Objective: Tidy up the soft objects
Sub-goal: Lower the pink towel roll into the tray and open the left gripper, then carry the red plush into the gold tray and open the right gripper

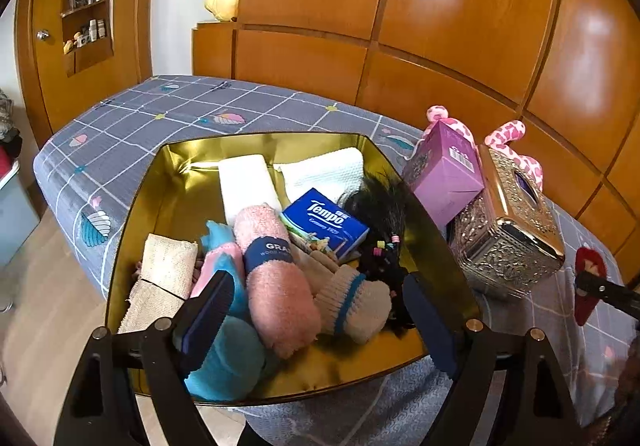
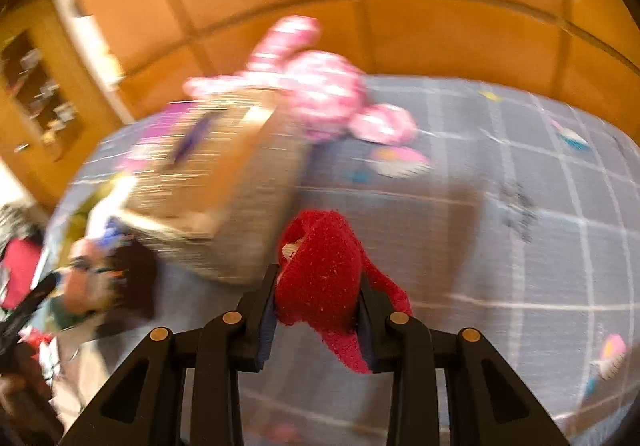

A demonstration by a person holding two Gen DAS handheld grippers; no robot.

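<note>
While blurred, right gripper (image 2: 318, 302) pinches red sock (image 2: 320, 266) between its fingers.

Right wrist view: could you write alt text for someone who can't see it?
A hand-held gripper is shut on a fuzzy red sock, held above a grey checked bedsheet. Behind it, blurred, sit an ornate gold tissue box and a pink spotted plush toy, against orange wooden panels.
</note>
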